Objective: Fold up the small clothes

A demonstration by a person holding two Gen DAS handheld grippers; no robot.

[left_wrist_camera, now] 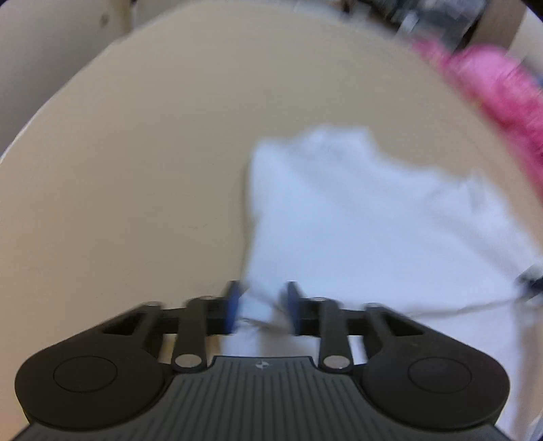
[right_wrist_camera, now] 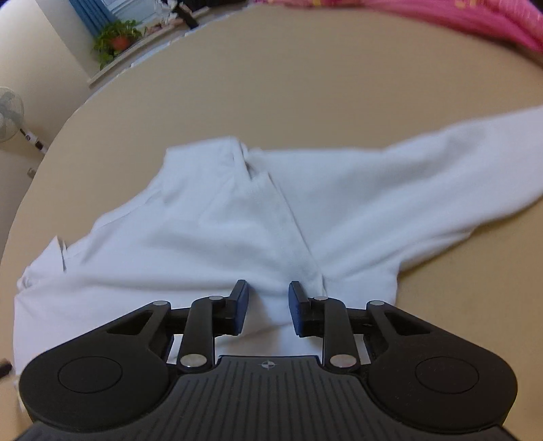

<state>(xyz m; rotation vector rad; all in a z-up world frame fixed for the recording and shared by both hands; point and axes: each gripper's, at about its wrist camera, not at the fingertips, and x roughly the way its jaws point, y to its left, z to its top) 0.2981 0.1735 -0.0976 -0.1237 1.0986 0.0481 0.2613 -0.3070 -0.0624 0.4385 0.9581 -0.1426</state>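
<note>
A small white long-sleeved garment (right_wrist_camera: pixel 237 230) lies spread on the beige table (right_wrist_camera: pixel 305 84), one sleeve (right_wrist_camera: pixel 441 176) stretched to the right. My right gripper (right_wrist_camera: pixel 267 307) hovers over its near hem with jaws open, cloth lying between the blue pads (right_wrist_camera: pixel 239 305). In the blurred left wrist view, the same white garment (left_wrist_camera: pixel 356 220) runs up to my left gripper (left_wrist_camera: pixel 261 305), whose blue pads (left_wrist_camera: pixel 232 305) stand apart with a bunched edge of cloth between them; whether they pinch it I cannot tell.
A pink cloth (right_wrist_camera: pixel 458 17) lies along the table's far right edge; it also shows in the left wrist view (left_wrist_camera: pixel 492 84). A potted plant (right_wrist_camera: pixel 117 37) and a fan (right_wrist_camera: pixel 8 112) stand beyond the table's left rim.
</note>
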